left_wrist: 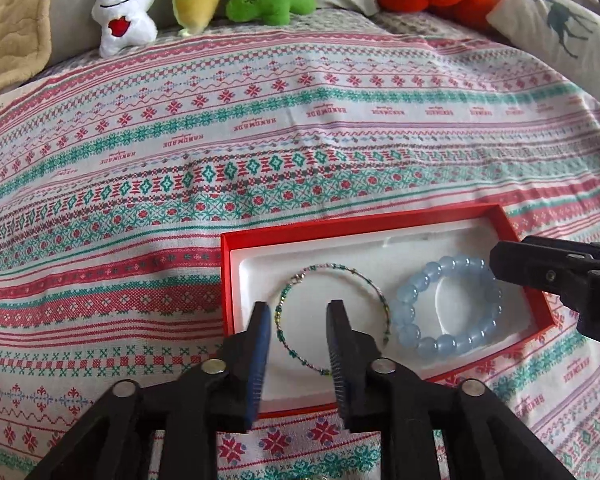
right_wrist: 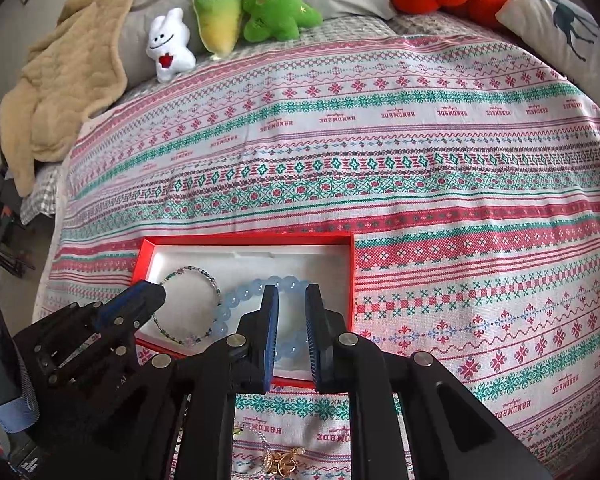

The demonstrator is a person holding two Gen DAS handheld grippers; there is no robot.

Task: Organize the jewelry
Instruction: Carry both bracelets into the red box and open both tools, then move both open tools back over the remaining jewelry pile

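**Q:** What is in front of you on the patterned bedspread [left_wrist: 300, 152]?

**A:** A red box [left_wrist: 364, 222] with a white liner. Two bracelets lie inside it: a thin seed-bead bracelet [left_wrist: 332, 272] on the left, a chunky pale-blue bead bracelet [left_wrist: 416, 288] on the right, side by side and nearly touching. My left gripper [left_wrist: 300, 312] hangs over the thin one, jaws parted, nothing between the pads. My right gripper [right_wrist: 291, 300] sits above the blue one, jaws apart by a narrow gap, pinching nothing.

**Q:** How do you expect they handle?

**A:** The thin one looks light and wiry, holding its hoop shape; I judge it easy to bend or snag, so I would nip its near arc gently. The blue beads look smooth, heavier and likely slippery on a stretchy cord; I would close across one bead's width, or in the seam between two.

**Q:** Anything else to sort?

**A:** A small gold trinket [right_wrist: 281, 462] lies on the cloth outside the box, near my right gripper's base. It looks tiny and fiddly.
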